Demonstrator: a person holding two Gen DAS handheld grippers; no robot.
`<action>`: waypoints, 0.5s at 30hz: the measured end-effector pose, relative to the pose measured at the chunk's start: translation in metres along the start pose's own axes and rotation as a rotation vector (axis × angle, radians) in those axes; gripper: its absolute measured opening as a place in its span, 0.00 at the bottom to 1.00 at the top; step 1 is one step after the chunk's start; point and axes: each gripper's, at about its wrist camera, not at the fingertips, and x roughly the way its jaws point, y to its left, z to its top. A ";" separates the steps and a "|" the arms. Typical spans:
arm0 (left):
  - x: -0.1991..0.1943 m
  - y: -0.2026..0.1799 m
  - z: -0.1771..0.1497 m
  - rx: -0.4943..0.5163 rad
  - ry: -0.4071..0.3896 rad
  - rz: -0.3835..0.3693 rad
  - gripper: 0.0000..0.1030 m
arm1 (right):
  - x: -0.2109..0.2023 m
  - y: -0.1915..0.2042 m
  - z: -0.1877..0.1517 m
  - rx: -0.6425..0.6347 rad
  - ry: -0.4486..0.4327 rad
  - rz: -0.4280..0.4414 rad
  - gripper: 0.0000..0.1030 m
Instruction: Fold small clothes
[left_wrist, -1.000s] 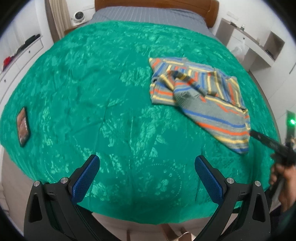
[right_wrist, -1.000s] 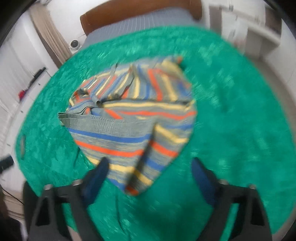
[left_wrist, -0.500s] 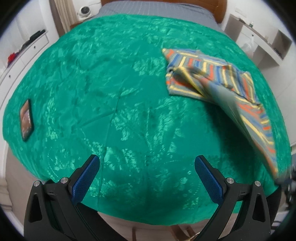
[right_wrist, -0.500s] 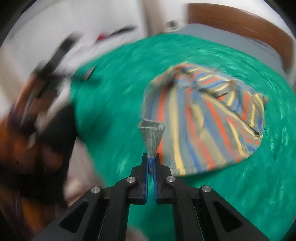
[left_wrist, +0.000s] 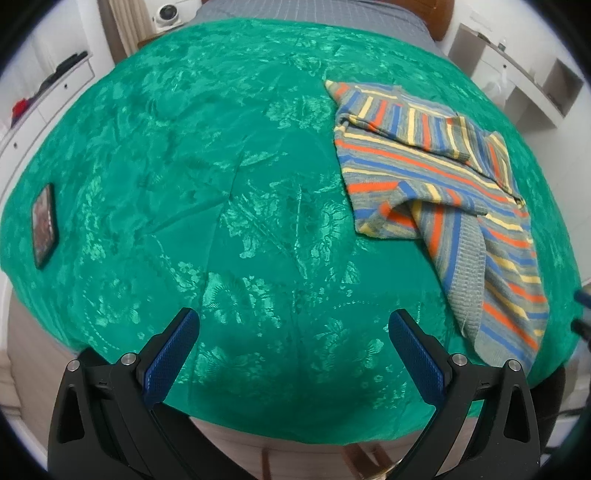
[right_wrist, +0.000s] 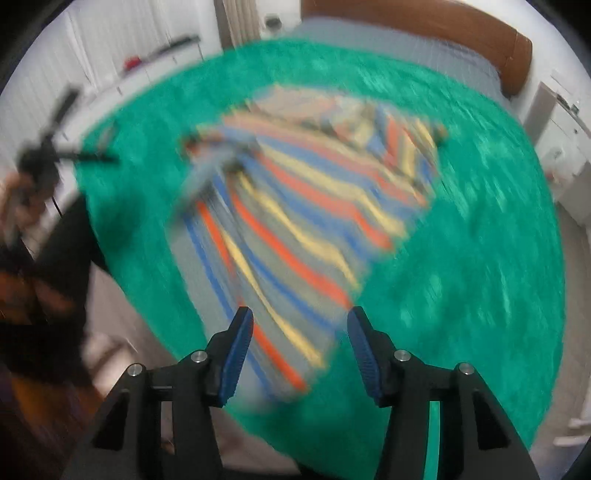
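1. Left wrist view is filled by a glossy green bedspread (left_wrist: 229, 206) with a woven floral pattern, creased in soft lines.
2. A knitted striped garment (left_wrist: 443, 192), grey with orange, blue and yellow bands, lies crumpled on the spread's right side; a ribbed grey hem runs toward the near edge.
3. The left gripper (left_wrist: 293, 354) hangs over bare cloth, its textured blue pads wide apart and holding nothing.
4. The right gripper (right_wrist: 300, 350), blurred, is opening above the garment's near corner, pads clear of the knit.
5. A flat dark phone (left_wrist: 44, 225) rests at the spread's left edge.
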 end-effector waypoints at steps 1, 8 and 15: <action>0.002 -0.001 -0.001 -0.003 0.005 -0.007 0.99 | 0.008 0.005 0.009 0.025 -0.017 0.038 0.59; -0.015 -0.002 -0.012 0.028 -0.032 -0.025 0.99 | 0.139 0.001 0.077 0.354 -0.024 0.329 0.59; -0.004 0.040 -0.018 -0.073 -0.024 -0.054 0.99 | 0.097 0.099 0.072 -0.007 -0.080 0.414 0.05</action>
